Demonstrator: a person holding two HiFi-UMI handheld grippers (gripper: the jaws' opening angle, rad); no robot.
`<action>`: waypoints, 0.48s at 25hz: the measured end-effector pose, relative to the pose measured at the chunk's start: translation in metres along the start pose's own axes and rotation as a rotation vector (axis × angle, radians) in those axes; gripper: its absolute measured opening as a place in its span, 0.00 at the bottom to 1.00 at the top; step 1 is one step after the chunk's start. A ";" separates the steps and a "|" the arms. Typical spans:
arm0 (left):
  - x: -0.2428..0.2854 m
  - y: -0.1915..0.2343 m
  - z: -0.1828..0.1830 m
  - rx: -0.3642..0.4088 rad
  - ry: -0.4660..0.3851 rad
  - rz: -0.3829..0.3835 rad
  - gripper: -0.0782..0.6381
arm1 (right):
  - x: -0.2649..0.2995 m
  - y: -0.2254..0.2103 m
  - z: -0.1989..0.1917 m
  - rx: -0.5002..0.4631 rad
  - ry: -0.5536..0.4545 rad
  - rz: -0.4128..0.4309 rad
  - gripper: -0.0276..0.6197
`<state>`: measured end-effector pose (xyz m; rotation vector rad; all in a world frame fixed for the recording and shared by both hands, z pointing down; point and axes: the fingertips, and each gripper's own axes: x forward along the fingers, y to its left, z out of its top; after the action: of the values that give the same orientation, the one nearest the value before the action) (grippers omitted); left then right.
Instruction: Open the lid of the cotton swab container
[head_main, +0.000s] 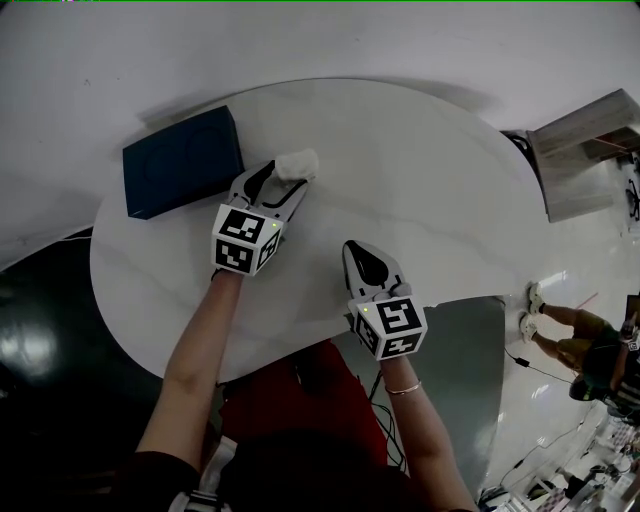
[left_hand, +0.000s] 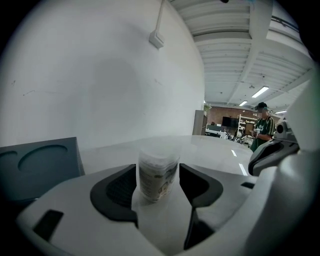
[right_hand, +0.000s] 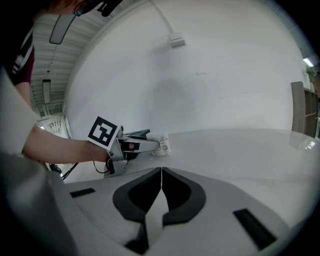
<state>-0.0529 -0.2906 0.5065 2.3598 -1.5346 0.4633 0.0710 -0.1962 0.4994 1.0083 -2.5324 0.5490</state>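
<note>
Your left gripper (head_main: 286, 180) has its fingers spread wide around the cotton swab container (left_hand: 157, 172), with a thin gap showing on either side. The container stands upright on the white bench (head_main: 430, 190), long axis vertical; its lid is too blurred to make out, and the head view half hides it. Your right gripper (right_hand: 161, 172), fingers shut together on nothing, sits well apart, nearer the bench's front edge. A dark blue box (head_main: 183, 161) lies close on the left; bare bench stretches to the right.
</note>
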 end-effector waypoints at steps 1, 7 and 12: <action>0.003 -0.001 0.000 0.009 0.007 -0.002 0.46 | 0.000 -0.002 0.000 0.000 0.000 0.001 0.07; 0.015 -0.002 -0.002 0.054 0.053 0.001 0.46 | -0.001 -0.009 0.002 0.005 0.002 0.006 0.07; 0.016 -0.001 -0.003 0.062 0.057 0.013 0.46 | 0.002 -0.013 0.001 0.013 0.002 0.004 0.07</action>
<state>-0.0464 -0.3021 0.5162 2.3625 -1.5315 0.5841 0.0787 -0.2066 0.5018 1.0062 -2.5327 0.5679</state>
